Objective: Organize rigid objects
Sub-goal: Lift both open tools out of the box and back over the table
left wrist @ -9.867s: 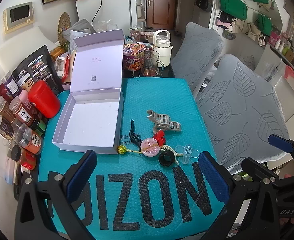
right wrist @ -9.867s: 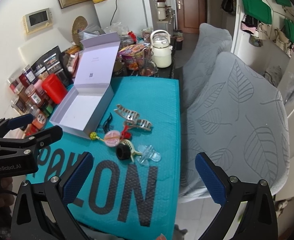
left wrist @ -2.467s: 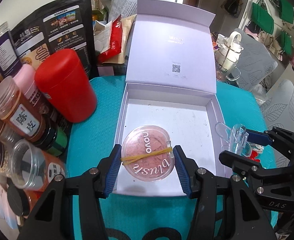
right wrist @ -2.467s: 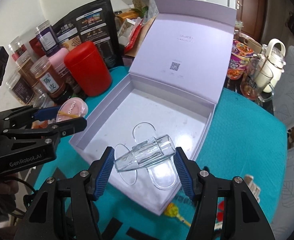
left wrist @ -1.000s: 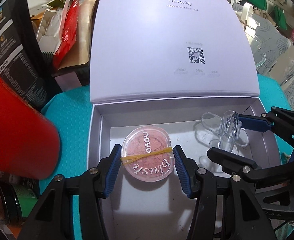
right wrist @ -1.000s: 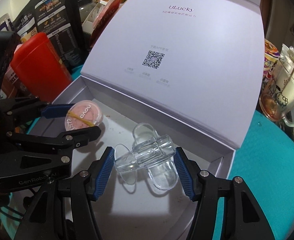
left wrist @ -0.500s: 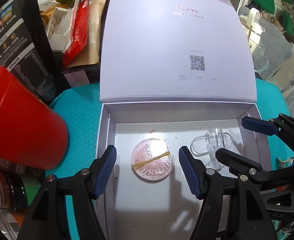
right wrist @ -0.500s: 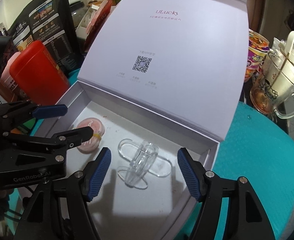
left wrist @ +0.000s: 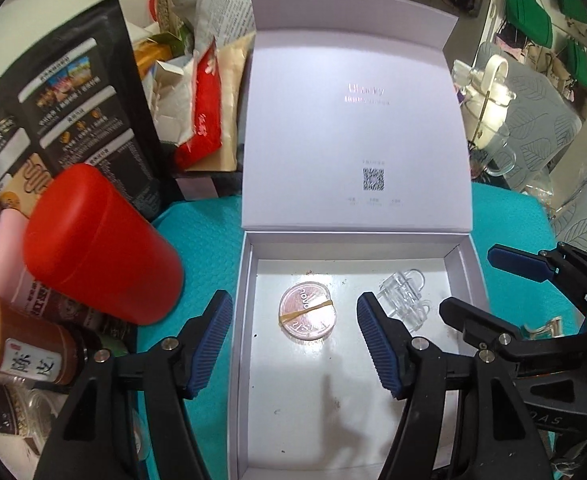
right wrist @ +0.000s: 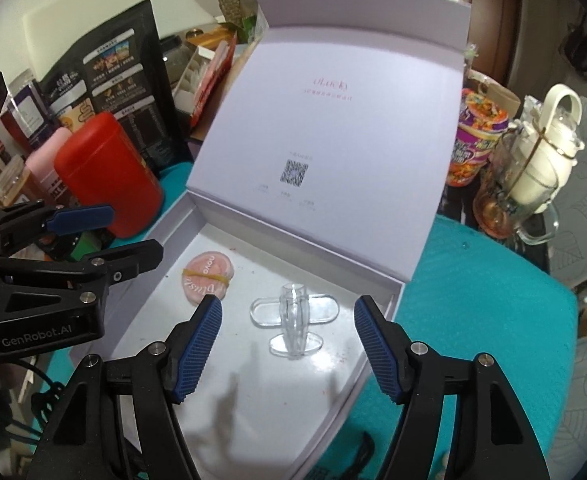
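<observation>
The lilac gift box (left wrist: 242,352) is the biggest thing before me, lid propped open at the back, sitting on the teal mat (left wrist: 209,248). I judge it light and stiff, cardboard that would dent at a corner; I would take it by a side wall if it had to shift. On its floor, toward the back left, lies the round pink blush compact (left wrist: 307,311) with a yellow rubber band across it. It looks like hard, smooth plastic, slippery at the rim and prone to crack, so I would pinch it across its width where the band gives some bite. Just right of it, not touching, lies the clear hair clip (right wrist: 294,319): light, glossy, brittle, best taken across its thick middle barrel. My left gripper (left wrist: 294,344) hangs above the compact, spread and holding nothing. My right gripper (right wrist: 287,346) is likewise spread and bare over the clip.
</observation>
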